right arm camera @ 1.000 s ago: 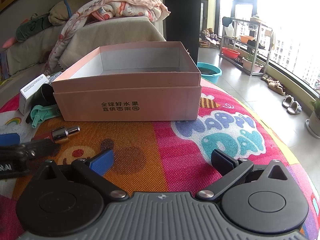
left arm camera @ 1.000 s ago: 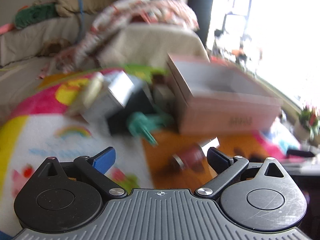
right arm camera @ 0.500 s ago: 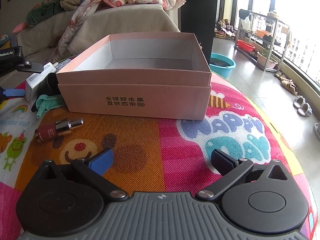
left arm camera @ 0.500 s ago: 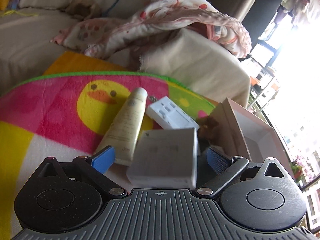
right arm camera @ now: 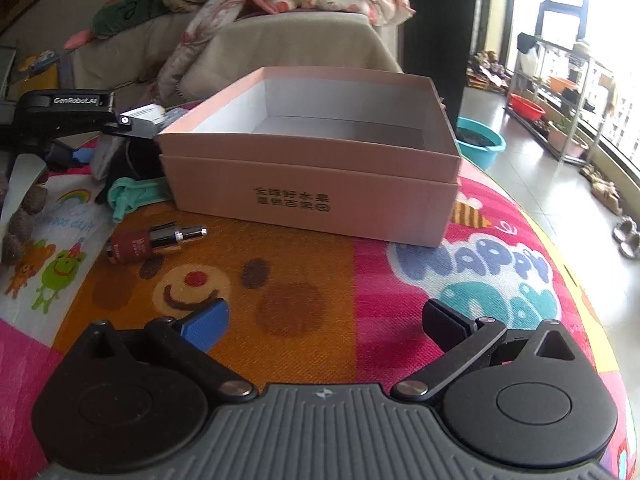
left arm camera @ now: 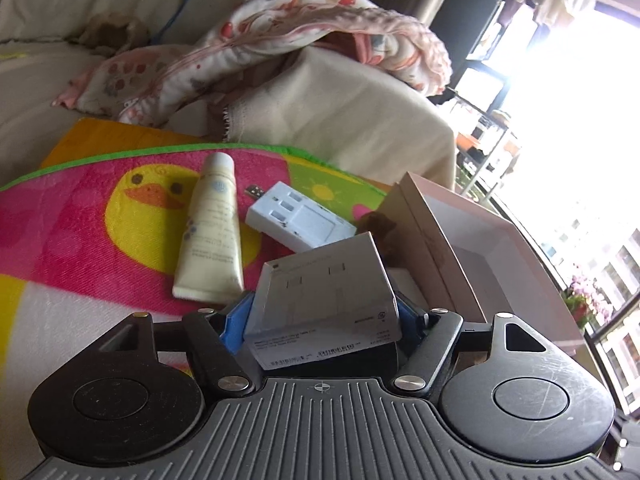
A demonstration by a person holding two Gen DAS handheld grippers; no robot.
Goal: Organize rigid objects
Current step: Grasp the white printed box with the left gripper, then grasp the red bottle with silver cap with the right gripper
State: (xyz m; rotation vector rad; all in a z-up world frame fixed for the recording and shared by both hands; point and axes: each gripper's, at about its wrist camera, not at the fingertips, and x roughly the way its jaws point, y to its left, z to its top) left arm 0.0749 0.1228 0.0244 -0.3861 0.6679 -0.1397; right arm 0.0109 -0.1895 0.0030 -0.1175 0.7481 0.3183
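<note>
Left to right across the colourful cartoon-print play mat [right arm camera: 304,280]:

1. Cream squeeze tube [left arm camera: 210,232], lying flat on the mat's yellow duck motif, cap end pointing away.
2. White multi-port plug adapter [left arm camera: 298,220], flat on the mat just right of the tube.
3. Left gripper [left arm camera: 322,314], closing its blue-padded fingers [left arm camera: 236,326] on a small grey-white printed carton [left arm camera: 324,300]. The carton sits between the pads, tilted, a barcode label on its near face; both pads appear to touch its sides, though the contact is partly hidden. It is just beside the left wall of the pink box.
4. Dark round object under the carton, too hidden to identify.
5. Mint-green plastic clip [right arm camera: 134,196], on the mat against the box's left front corner.
6. Dark-red small bottle with silver cap [right arm camera: 154,240], lying on its side in front of the box, apart from it.
7. Open pink cardboard box with white interior [right arm camera: 316,196], black printed characters on its front wall; nothing visible inside.
8. Right gripper [right arm camera: 326,320], fingers spread wide with nothing between them, over the mat in front of the box.
</note>
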